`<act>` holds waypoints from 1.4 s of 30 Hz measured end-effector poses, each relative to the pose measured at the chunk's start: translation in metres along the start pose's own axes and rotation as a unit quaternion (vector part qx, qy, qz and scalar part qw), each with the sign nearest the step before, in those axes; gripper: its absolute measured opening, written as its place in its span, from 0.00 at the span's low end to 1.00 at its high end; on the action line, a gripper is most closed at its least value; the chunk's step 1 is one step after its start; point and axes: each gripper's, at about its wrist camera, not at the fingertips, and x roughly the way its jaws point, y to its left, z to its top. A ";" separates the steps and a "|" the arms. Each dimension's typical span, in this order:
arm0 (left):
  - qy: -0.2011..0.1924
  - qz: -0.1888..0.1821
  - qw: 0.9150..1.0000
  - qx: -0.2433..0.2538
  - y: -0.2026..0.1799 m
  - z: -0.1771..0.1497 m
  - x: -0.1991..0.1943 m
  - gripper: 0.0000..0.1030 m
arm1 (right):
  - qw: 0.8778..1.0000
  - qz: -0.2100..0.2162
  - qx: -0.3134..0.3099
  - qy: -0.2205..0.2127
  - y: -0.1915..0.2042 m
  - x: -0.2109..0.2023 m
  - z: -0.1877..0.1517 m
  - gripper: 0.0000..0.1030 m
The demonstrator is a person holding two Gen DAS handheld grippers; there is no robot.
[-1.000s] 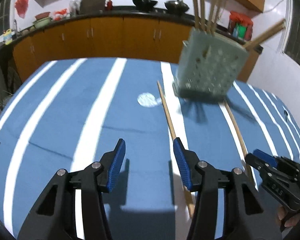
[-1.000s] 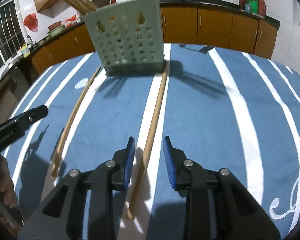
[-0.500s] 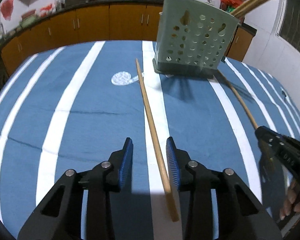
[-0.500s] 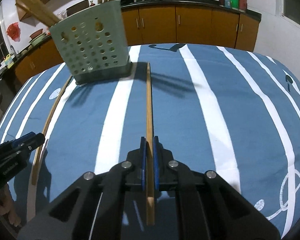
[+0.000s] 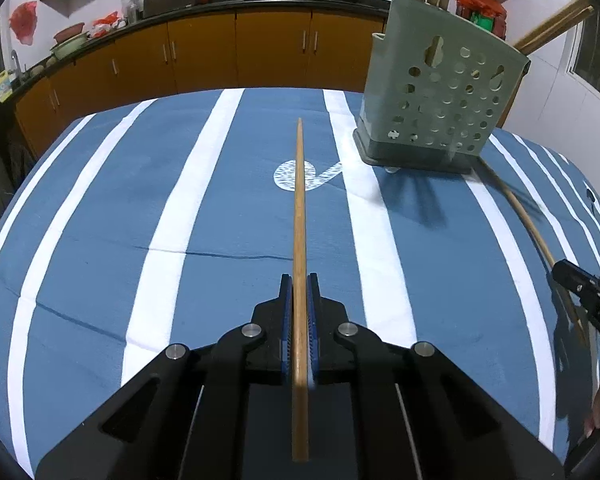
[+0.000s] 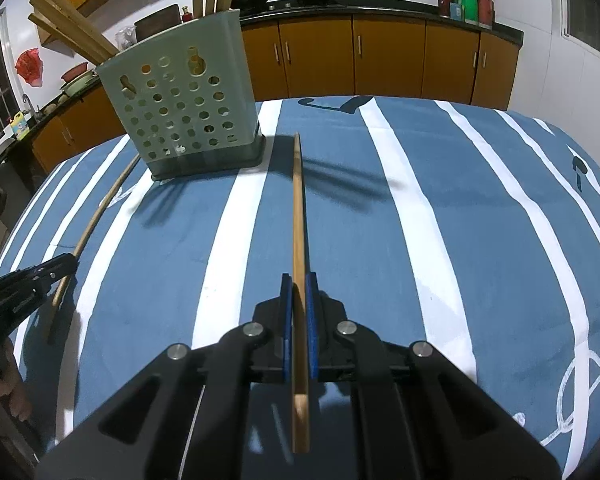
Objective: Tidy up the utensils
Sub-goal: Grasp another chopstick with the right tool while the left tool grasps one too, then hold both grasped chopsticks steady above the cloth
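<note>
In the left wrist view my left gripper has its jaws closing tight on a long wooden chopstick, pads pressing both sides. That chopstick points away across the striped cloth. My right gripper is shut on a second wooden chopstick, whose far tip lies near the holder's base. The grey-green perforated utensil holder stands upright on the far part of the table with several chopsticks sticking out of it. Each gripper shows at the edge of the other's view, the right gripper and the left gripper.
A blue tablecloth with white stripes covers the table. Orange kitchen cabinets with woks and clutter on a dark counter run along the back wall. A person's fingers show at the lower left edge.
The left jaws, open beside the chopstick a second ago, have swung over it and closed on it. The right jaws closed on their chopstick half a second ago and stay shut.
</note>
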 end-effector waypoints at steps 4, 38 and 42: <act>0.000 0.002 1.000 0.001 -0.001 0.000 0.001 0.08 | 1.000 -0.007 -0.006 -0.002 0.002 0.001 0.001 0.08; 0.000 0.000 1.000 -0.001 -0.001 0.000 0.000 0.09 | 1.000 -0.015 -0.004 0.007 -0.002 0.009 -0.002 0.10; 0.000 0.000 1.000 -0.001 -0.001 0.000 0.000 0.09 | 1.000 -0.015 -0.004 0.007 -0.002 0.009 -0.002 0.10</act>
